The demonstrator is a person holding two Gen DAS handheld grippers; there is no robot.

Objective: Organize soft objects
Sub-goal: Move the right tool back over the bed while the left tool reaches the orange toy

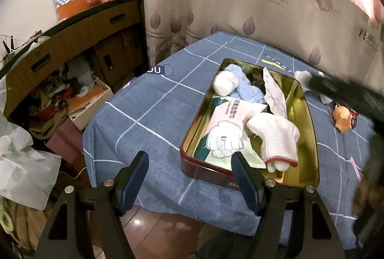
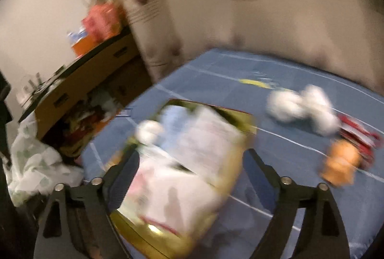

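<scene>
A gold tin (image 1: 309,129) with dark red outer walls lies on the blue checked cover (image 1: 148,115). In it are a white knit glove with a red cuff (image 1: 276,136), a white rolled ball (image 1: 225,84), a light blue fluffy cloth (image 1: 244,86) and flat packets (image 1: 230,115). My left gripper (image 1: 189,158) hangs open over the tin's near wall, nothing between its fingers. The right wrist view is blurred. There my right gripper (image 2: 192,155) stands open above the tin (image 2: 240,139), empty. A white soft bundle (image 2: 302,105) and an orange plush toy (image 2: 340,163) lie on the cover to the right.
A wooden cabinet (image 1: 72,43) with a cluttered box (image 1: 81,100) beneath stands left of the bed. A leaf-print curtain (image 1: 240,7) hangs behind. A plastic bag (image 1: 24,163) lies at the lower left. A dark blurred shape (image 1: 348,96) crosses the right side, over the cover.
</scene>
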